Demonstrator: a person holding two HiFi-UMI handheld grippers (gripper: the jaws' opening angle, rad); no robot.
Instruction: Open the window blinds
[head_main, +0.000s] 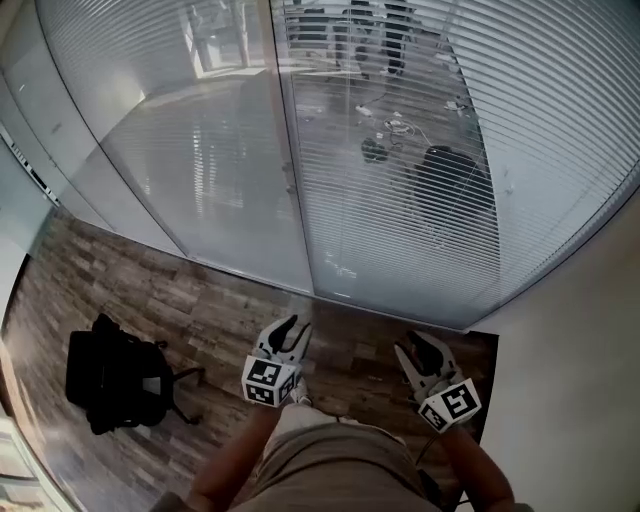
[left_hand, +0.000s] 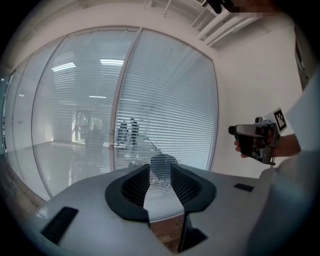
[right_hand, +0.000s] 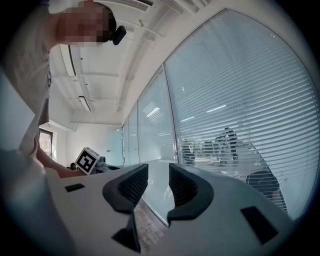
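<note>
Straight ahead, white horizontal-slat window blinds (head_main: 400, 170) hang across the tall panes, reaching down to the brown wood-plank floor (head_main: 200, 300).
On the right-hand pane the slats let a dim room show through. Both tools are held low, well apart from the blinds: the left gripper (head_main: 295, 328) and the right gripper (head_main: 418, 346) each have their jaws parted, with nothing between them. A black bag (head_main: 115, 380) sits on the floor, off to the left.

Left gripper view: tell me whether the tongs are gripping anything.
No, the tongs of the left gripper stand apart, with only the blinds and floor showing through the gap.
</note>
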